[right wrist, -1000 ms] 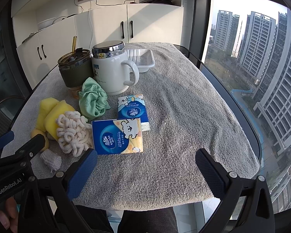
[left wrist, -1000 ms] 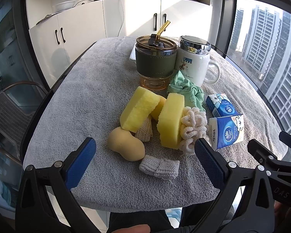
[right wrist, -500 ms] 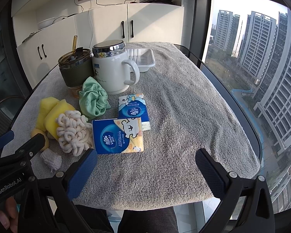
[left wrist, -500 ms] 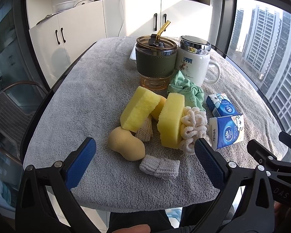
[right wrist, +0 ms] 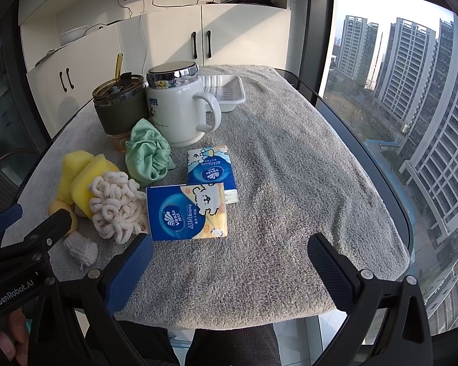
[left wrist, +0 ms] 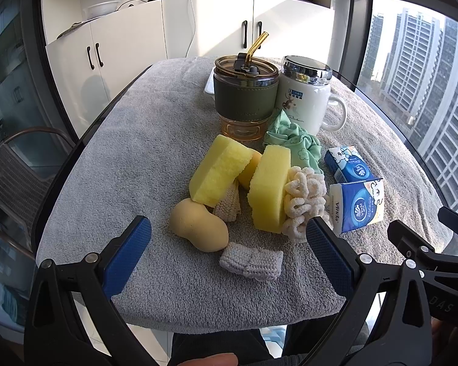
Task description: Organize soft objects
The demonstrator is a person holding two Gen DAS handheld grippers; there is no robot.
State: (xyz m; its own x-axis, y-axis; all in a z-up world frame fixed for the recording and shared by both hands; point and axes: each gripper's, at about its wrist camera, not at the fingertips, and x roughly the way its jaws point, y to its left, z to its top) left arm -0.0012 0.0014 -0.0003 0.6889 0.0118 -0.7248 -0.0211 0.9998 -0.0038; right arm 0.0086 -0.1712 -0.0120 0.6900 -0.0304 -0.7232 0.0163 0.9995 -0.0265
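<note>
I am holding my left gripper (left wrist: 228,251) spread wide over the tabletop's near edge, straddling the beige sponge (left wrist: 197,229), which is lying with its long axis slanting toward the far-left corner. My right gripper (right wrist: 230,263) is gaping empty near the tissue pack (right wrist: 187,211).

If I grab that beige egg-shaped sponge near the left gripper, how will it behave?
The egg-shaped sponge looks soft, so it will probably squash between the fingers and weigh little. Its rounded, smooth sides might let it roll or squirt out if pinched off-centre. It touches the yellow sponge, which leans over it and may shift when it moves.
</note>
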